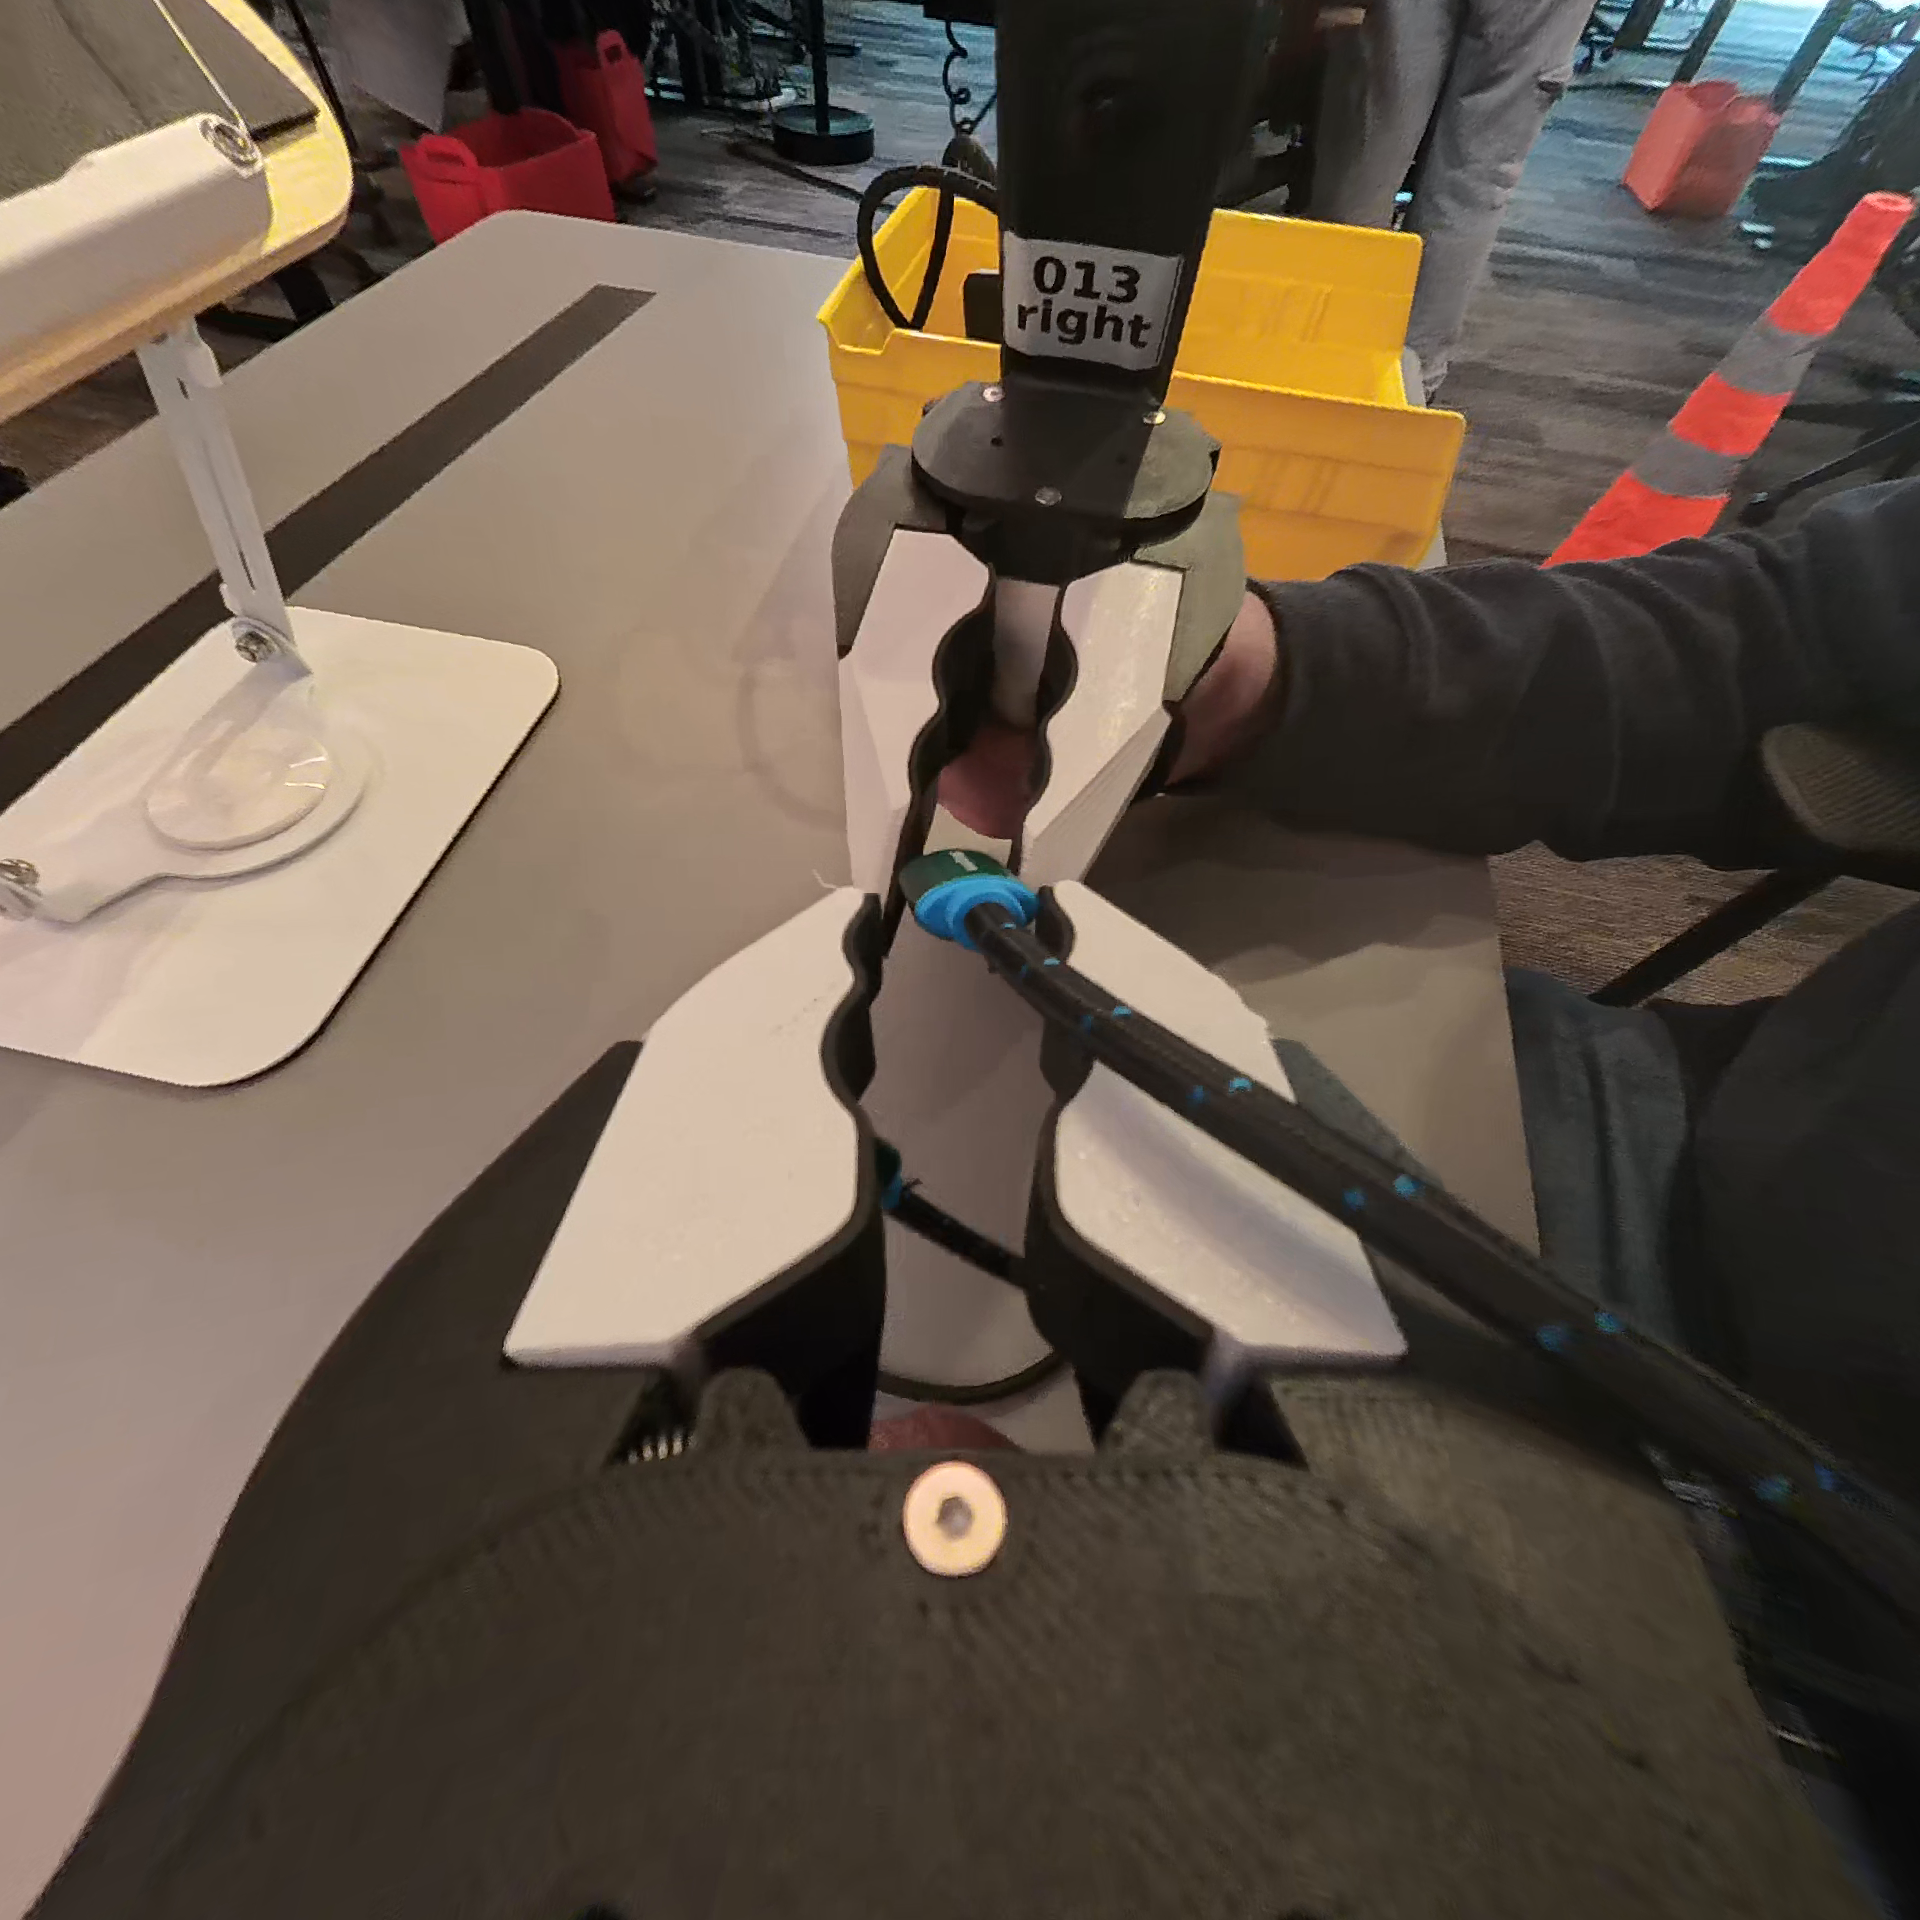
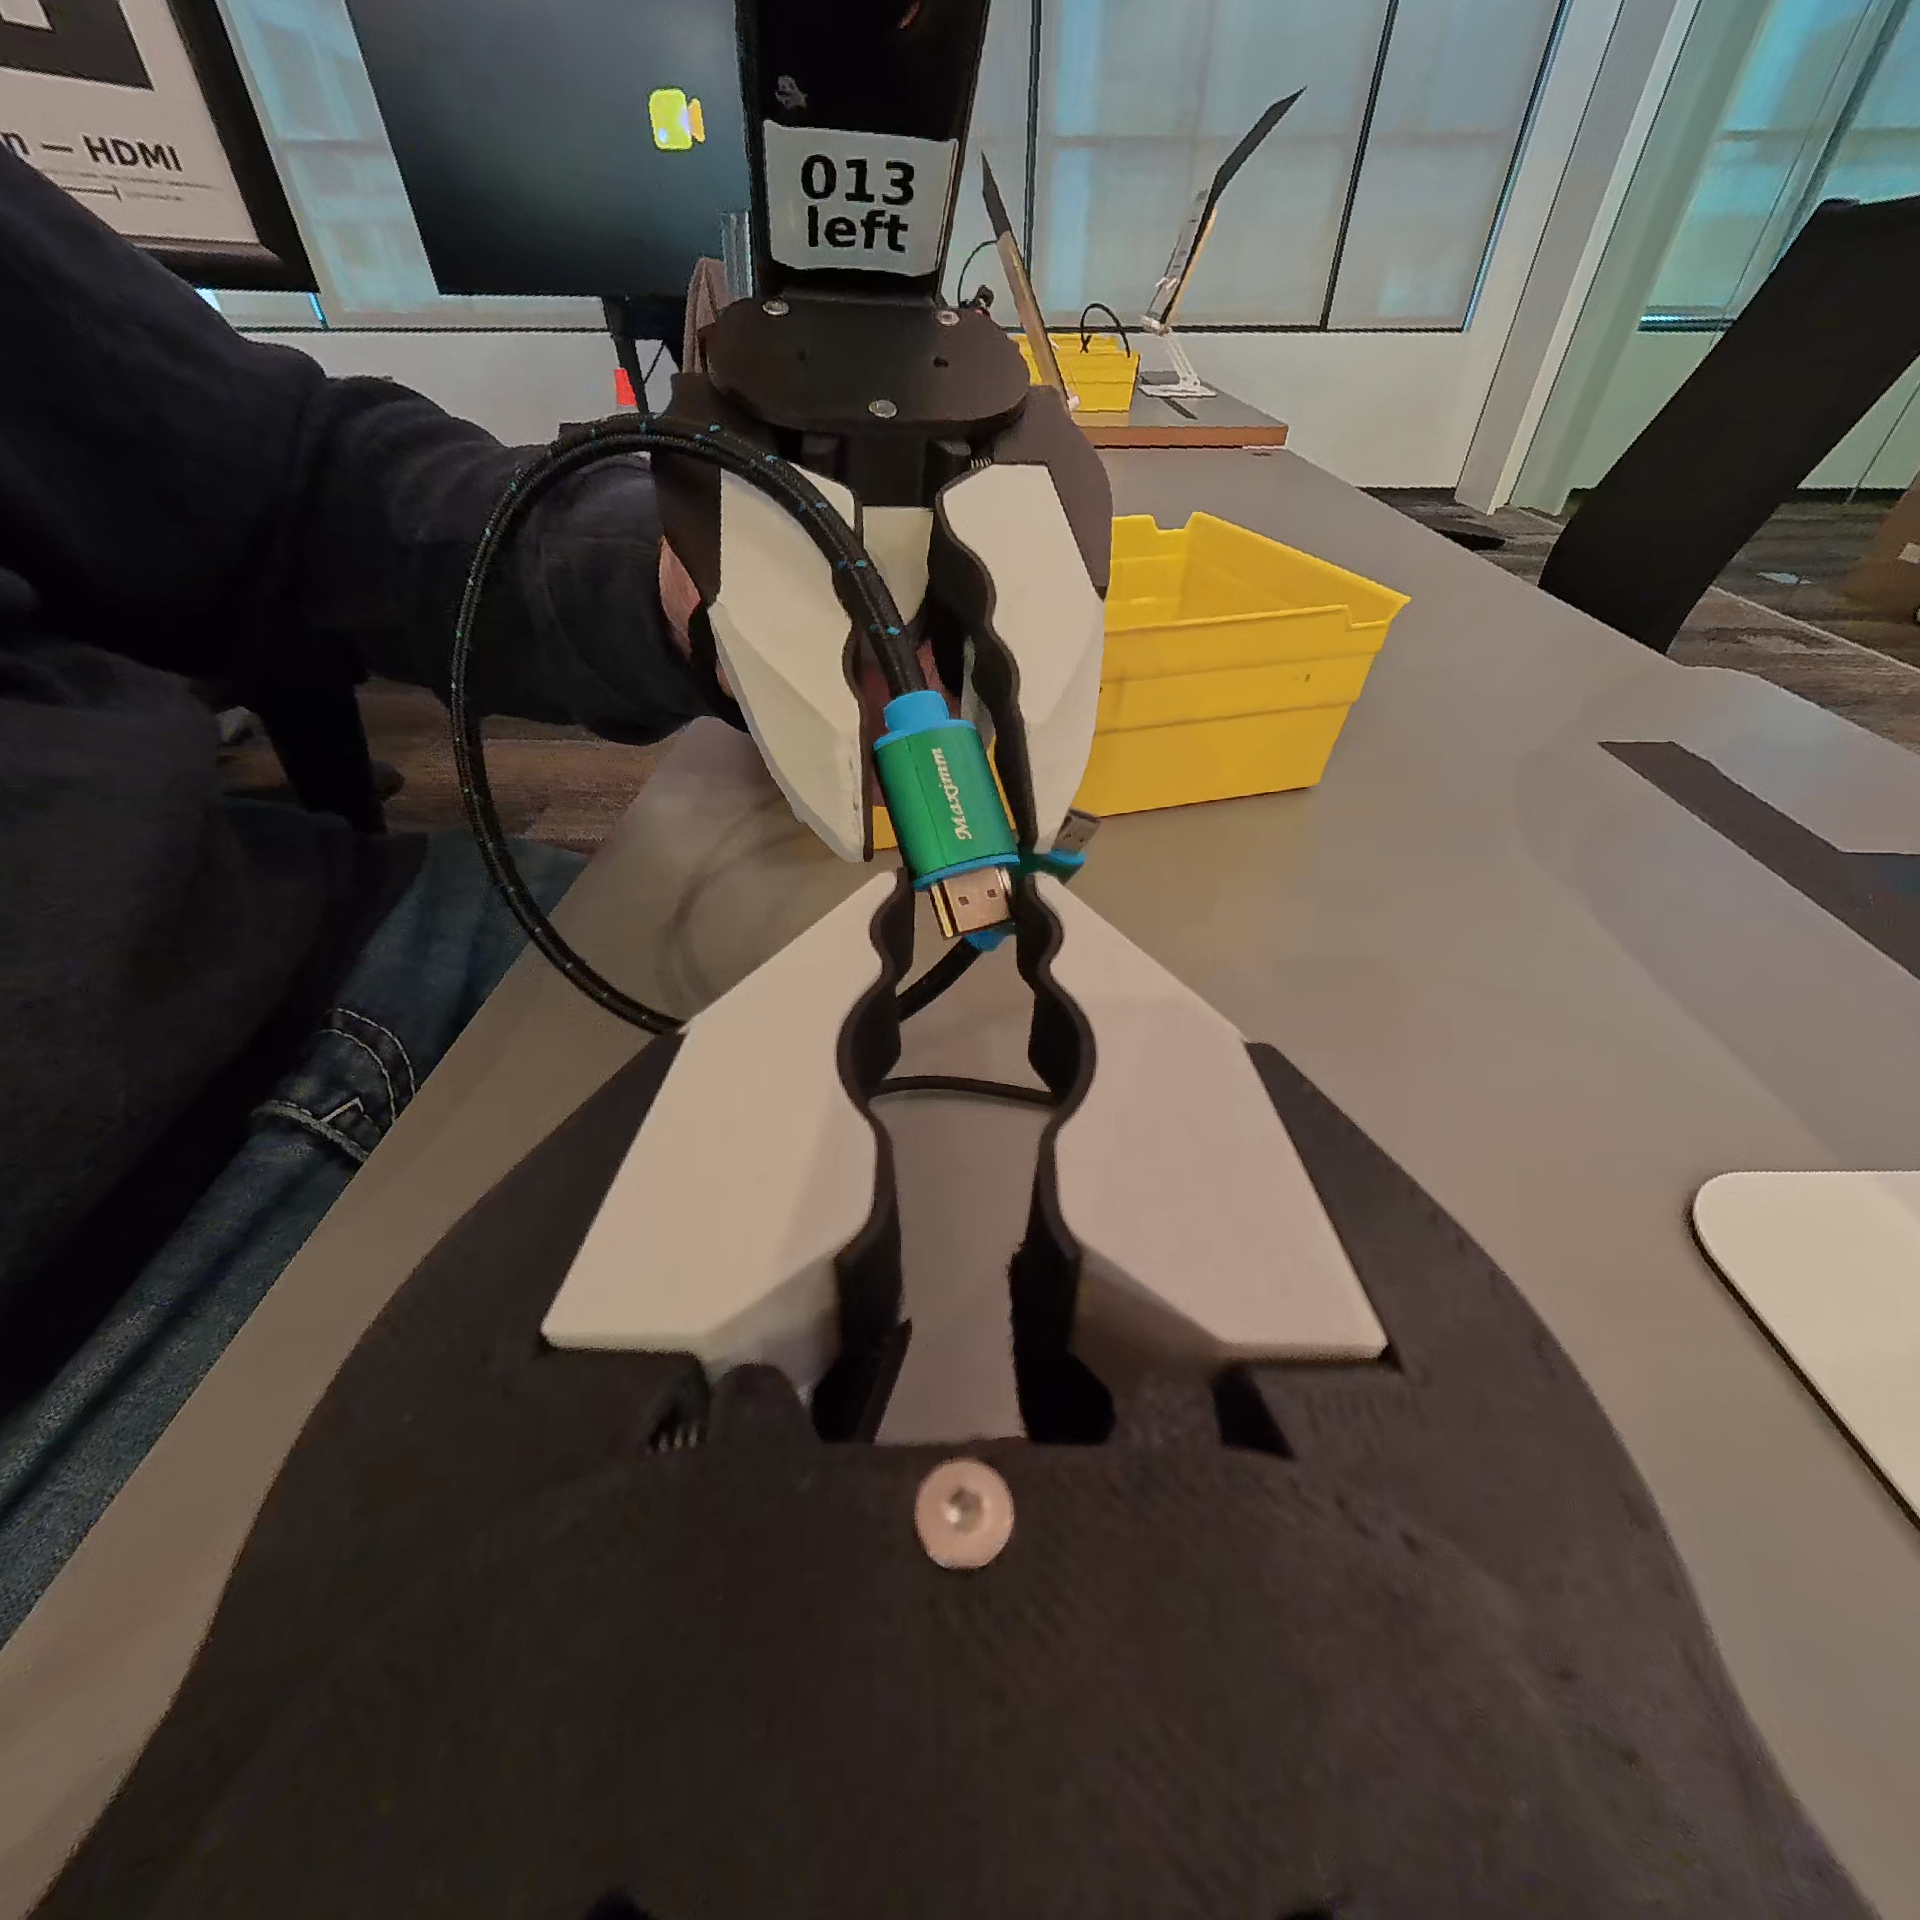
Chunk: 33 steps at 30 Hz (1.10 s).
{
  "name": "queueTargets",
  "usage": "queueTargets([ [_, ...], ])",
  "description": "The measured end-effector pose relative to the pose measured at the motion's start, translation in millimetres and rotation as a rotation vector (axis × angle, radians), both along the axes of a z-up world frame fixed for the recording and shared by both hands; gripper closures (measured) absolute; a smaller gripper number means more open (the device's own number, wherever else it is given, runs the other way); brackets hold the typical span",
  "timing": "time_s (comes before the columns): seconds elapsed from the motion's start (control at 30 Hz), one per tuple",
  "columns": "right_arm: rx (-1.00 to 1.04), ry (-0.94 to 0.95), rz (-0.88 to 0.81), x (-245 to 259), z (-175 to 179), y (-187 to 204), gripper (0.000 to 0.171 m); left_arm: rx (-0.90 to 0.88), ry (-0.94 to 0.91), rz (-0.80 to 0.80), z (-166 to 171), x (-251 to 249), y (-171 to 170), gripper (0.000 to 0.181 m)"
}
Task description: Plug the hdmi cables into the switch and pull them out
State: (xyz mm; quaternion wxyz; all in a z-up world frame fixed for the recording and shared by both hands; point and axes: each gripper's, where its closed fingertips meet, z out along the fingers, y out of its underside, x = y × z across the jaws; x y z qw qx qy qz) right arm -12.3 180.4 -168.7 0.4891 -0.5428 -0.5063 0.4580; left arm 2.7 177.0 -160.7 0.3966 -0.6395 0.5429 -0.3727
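Note:
A green HDMI plug (image 2: 935, 805) with a blue collar and a gold tip sits between the fingers of my left gripper (image 1: 956, 909), which is shut on it above the grey table (image 1: 520, 540). Its black braided cable (image 1: 1247, 1101) runs back over my left gripper's right finger and loops down in the right wrist view (image 2: 468, 727). My right gripper (image 2: 966, 904) faces the left one tip to tip. Its jaws stand a narrow gap apart around the plug's gold tip. A second plug (image 1: 885, 1158) lies on the table below. No switch is in view.
A yellow bin (image 1: 1299, 436) stands at the table edge behind the grippers, also in the right wrist view (image 2: 1247, 665). A white stand base (image 1: 260, 831) lies at the left. An orange cone (image 1: 1766, 343) is on the floor. A person's sleeves and legs are close by. The tips of both grippers are at nearly the same place.

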Motion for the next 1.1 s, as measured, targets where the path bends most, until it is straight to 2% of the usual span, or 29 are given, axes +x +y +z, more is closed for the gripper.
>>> queueTargets([
  [0.5, -0.026, 0.006, -0.006, 1, 1, 3, 0.153, 0.002, -0.013, 0.0, 1, 1, -1, 0.159],
  [0.63, -0.03, -0.022, -0.038, 4, -2, 8, 0.135, 0.011, -0.014, 0.011, 4, -2, 2, 0.159],
  [0.73, -0.029, -0.119, -0.057, 5, -17, 7, 0.119, 0.016, -0.015, 0.027, 7, -6, 7, 0.159],
  [0.87, -0.044, -0.28, -0.018, 8, -44, -16, 0.098, 0.023, -0.015, 0.039, 10, -9, 10, 0.159],
  [0.93, -0.062, -0.356, -0.002, 10, -59, -29, 0.08, 0.022, -0.012, 0.043, 10, -10, 11, 0.159],
  [1.1, -0.101, -0.54, 0.116, 14, -97, -71, 0.072, 0.017, -0.01, 0.044, 9, -9, 12, 0.159],
])
